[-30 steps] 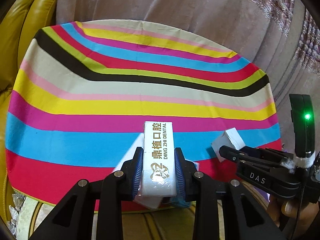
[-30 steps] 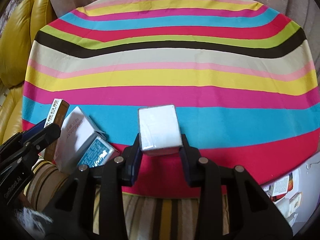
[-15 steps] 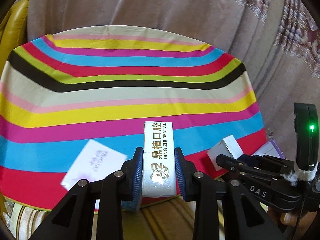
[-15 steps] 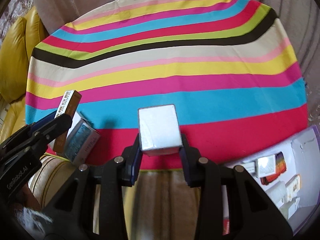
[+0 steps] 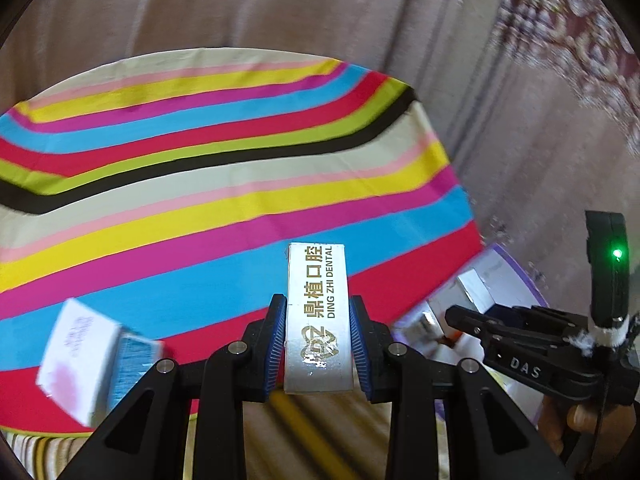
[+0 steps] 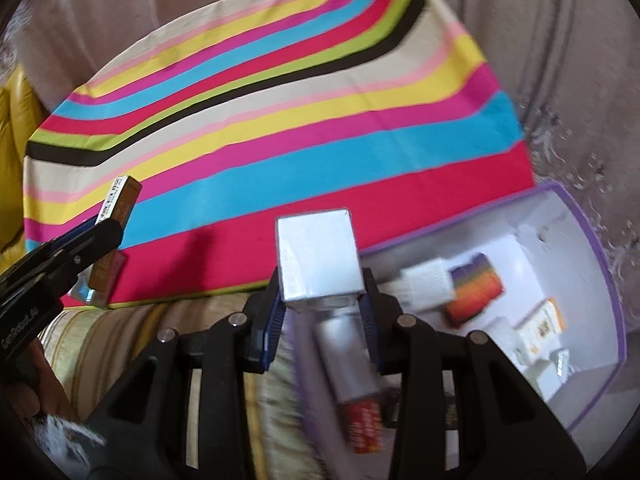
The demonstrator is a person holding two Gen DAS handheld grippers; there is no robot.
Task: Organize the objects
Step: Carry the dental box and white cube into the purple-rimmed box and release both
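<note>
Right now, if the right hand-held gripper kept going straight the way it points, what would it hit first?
Probably the red stripe of the striped cloth near its edge. The right hand-held gripper is shut on a white box, which would touch first. The purple-rimmed box lies off to the right. Depth is unclear.

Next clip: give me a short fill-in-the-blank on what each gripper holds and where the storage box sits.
1. The left gripper is shut on a box printed DING ZHI ____.
2. The right gripper is shut on a plain ____ box.
3. The open bin beside the striped cloth has a ____ rim.

Missing words: DENTAL; white; purple
</note>
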